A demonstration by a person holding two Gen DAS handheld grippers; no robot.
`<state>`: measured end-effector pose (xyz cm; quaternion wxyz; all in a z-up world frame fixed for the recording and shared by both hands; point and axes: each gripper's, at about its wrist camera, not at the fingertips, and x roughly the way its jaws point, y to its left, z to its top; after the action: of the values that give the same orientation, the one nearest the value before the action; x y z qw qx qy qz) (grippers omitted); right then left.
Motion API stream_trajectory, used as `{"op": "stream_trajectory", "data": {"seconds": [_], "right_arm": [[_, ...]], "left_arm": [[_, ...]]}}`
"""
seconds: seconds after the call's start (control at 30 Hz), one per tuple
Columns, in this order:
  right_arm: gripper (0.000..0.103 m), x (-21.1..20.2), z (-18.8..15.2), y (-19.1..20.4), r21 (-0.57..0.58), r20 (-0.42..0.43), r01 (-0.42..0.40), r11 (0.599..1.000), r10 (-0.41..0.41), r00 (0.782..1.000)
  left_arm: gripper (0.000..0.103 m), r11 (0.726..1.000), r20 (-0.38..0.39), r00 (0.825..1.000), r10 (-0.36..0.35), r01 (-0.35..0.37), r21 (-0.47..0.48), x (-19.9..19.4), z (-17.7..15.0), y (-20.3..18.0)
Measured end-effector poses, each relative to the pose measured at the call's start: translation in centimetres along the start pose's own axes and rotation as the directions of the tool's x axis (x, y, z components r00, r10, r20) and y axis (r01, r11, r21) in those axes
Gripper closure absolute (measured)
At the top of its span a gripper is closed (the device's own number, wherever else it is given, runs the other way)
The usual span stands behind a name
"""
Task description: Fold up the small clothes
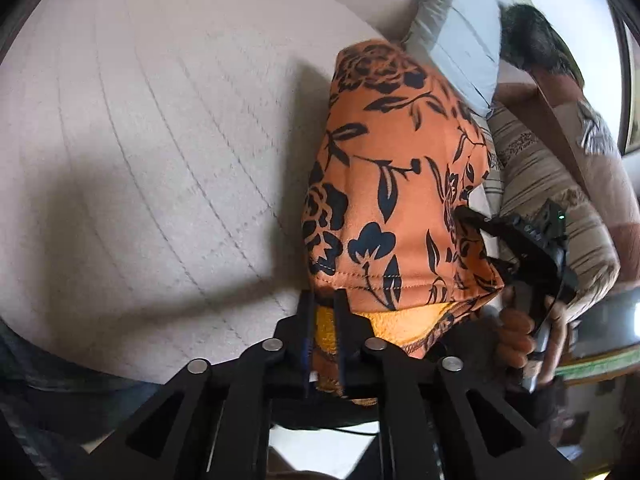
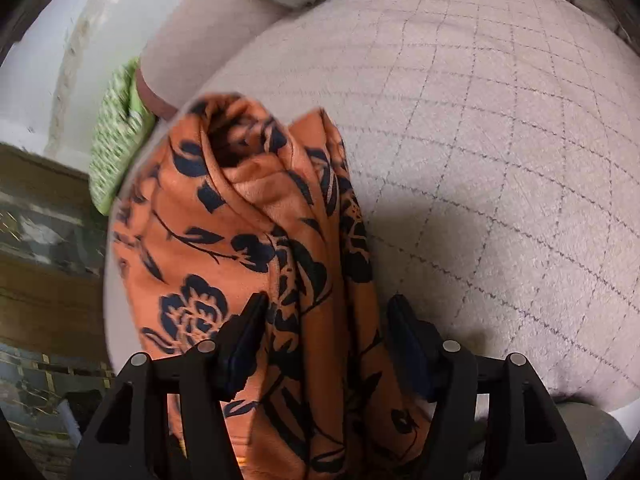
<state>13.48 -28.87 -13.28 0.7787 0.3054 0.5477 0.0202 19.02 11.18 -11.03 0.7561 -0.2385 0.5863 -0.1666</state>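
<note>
Over quilted bedspread (image 1: 140, 140), orange floral garment (image 1: 384, 184) apparently fills both jaws.

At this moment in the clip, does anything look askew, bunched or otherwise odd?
Yes. The orange floral garment hangs bunched in deep vertical folds rather than spread flat. The left gripper is pinched on its hem, while the right gripper has wide-apart fingers with cloth draped loosely between them. Both views are motion-blurred. The quilted bed cover looks undisturbed.
</note>
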Motion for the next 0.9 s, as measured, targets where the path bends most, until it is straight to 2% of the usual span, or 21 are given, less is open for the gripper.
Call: {"op": "stream_trajectory", "data": {"seconds": [0.03, 0.1, 0.2, 0.27, 0.33, 0.43, 0.53, 0.57, 0.6, 0.63, 0.67, 0.7, 0.73, 0.8, 0.9], "right_arm": [[0.037, -0.8, 0.1, -0.2, 0.008, 0.031, -0.035, 0.999, 0.035, 0.999], [0.022, -1.7, 0.3, -0.8, 0.018, 0.064, -0.098, 0.995, 0.097, 0.993], [0.021, -1.5, 0.6, -1.1, 0.023, 0.046, -0.156, 0.988, 0.155, 0.987], [0.021, -0.8, 0.8, -1.0, 0.019, 0.012, -0.147, 0.989, 0.147, 0.989], [0.021, 0.1, 1.0, -0.8, 0.012, -0.016, -0.097, 0.995, 0.097, 0.995], [0.029, 1.0, 1.2, -1.0, 0.020, -0.046, -0.035, 0.999, 0.036, 0.998], [0.034, 1.1, 1.4, -0.9, 0.005, -0.051, -0.031, 1.000, 0.031, 0.998], [0.040, 1.2, 1.3, -0.9, 0.002, -0.060, -0.034, 0.999, 0.034, 0.998], [0.051, 1.5, 1.3, -0.7, 0.001, -0.067, -0.041, 0.999, 0.041, 0.997], [0.055, 1.9, 1.1, -0.5, 0.004, -0.087, -0.066, 0.998, 0.067, 0.994], [0.058, 2.2, 1.0, -0.4, 0.005, -0.099, -0.071, 0.997, 0.071, 0.993], [0.061, 2.1, 0.9, -0.2, 0.002, -0.098, -0.067, 0.998, 0.067, 0.993], [0.063, 2.2, 0.9, 0.0, -0.003, -0.099, -0.072, 0.997, 0.071, 0.993], [0.072, 2.2, 0.5, 0.4, -0.015, -0.094, -0.084, 0.996, 0.082, 0.992], [0.078, 1.0, 0.0, 2.0, -0.084, -0.049, -0.108, 0.991, 0.105, 0.993]], "left_arm": [[0.079, 1.000, 0.016, 1.000, -0.002, 0.002, 0.006, -0.7, -0.1, -0.1], [0.068, 0.999, 0.100, 0.994, -0.041, 0.041, 0.001, -3.1, -0.3, 0.1], [0.050, 1.000, 0.171, 0.985, -0.021, 0.022, -0.008, -4.5, 0.3, 0.2], [0.049, 1.000, 0.157, 0.988, 0.006, -0.006, -0.006, -3.6, 1.4, -0.1], [0.049, 1.000, 0.105, 0.994, -0.015, 0.014, 0.008, -1.6, 2.8, -0.5], [0.049, 0.999, 0.023, 0.999, -0.036, 0.035, 0.023, 2.2, 5.2, -0.5], [0.047, 0.992, -0.016, 0.992, -0.125, 0.125, -0.006, 4.9, 6.5, -0.4], [0.045, 0.987, -0.028, 0.987, -0.158, 0.158, -0.017, 5.7, 6.7, -0.3], [0.043, 0.983, -0.043, 0.982, -0.185, 0.185, -0.022, 6.5, 6.9, -0.3], [0.042, 0.980, -0.049, 0.979, -0.197, 0.196, -0.017, 7.0, 6.9, -0.2], [0.046, 0.978, -0.044, 0.977, -0.206, 0.206, -0.017, 7.2, 6.9, 0.0], [0.057, 0.976, -0.039, 0.976, -0.216, 0.215, -0.026, 7.2, 6.8, 0.2], [0.063, 0.975, -0.038, 0.974, -0.223, 0.221, -0.035, 7.1, 6.7, 0.4], [0.072, 0.971, -0.025, 0.971, -0.237, 0.236, -0.039, 6.5, 6.6, 0.8], [0.078, 0.972, 0.007, 0.973, -0.232, 0.232, -0.029, 5.0, 6.4, 0.8]]}}
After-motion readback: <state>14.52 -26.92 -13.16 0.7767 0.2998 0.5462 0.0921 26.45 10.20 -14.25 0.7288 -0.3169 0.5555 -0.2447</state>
